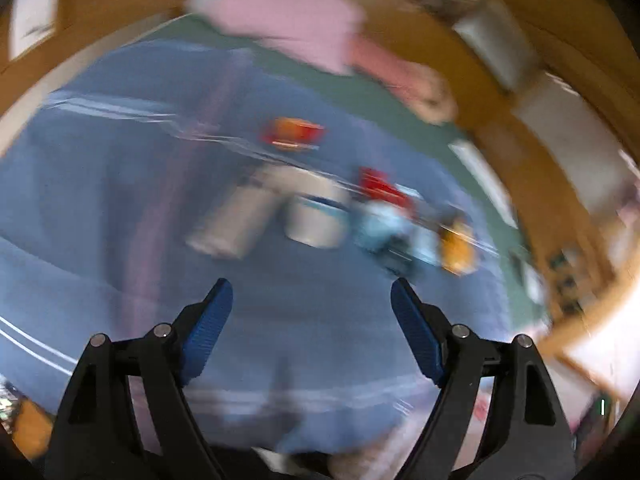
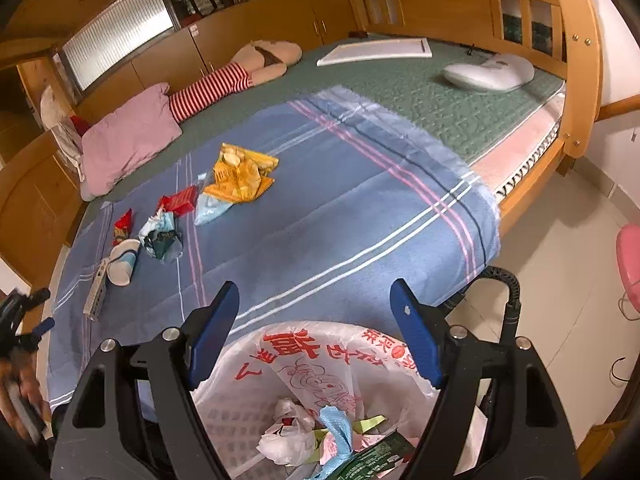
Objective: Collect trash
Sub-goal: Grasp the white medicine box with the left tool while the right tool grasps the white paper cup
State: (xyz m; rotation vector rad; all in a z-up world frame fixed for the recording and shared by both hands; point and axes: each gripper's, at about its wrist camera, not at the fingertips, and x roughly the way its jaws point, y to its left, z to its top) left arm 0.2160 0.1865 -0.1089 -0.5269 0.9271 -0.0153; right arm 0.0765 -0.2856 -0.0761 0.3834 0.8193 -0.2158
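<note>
Trash lies on the blue striped blanket (image 2: 320, 208): a yellow snack bag (image 2: 240, 176), a red packet (image 2: 182, 200), a red wrapper (image 2: 122, 224), a crumpled wrapper (image 2: 160, 236), a tipped paper cup (image 2: 124, 260) and a long white box (image 2: 96, 292). My right gripper (image 2: 316, 286) is open and empty above a white printed trash bag (image 2: 312, 356) that holds several scraps. In the blurred left wrist view my left gripper (image 1: 311, 286) is open and empty, short of the cup (image 1: 316, 220) and the white box (image 1: 236, 216). The left gripper (image 2: 42, 310) also shows at the right view's left edge.
A pink pillow (image 2: 128, 140), a striped garment (image 2: 212, 88) and slippers (image 2: 268, 58) lie at the bed's far side. A white board (image 2: 376, 52) and a white cushion (image 2: 488, 72) rest on the green mattress (image 2: 440, 100). Wooden bed frame (image 2: 576, 60) and tiled floor (image 2: 560, 280) are on the right.
</note>
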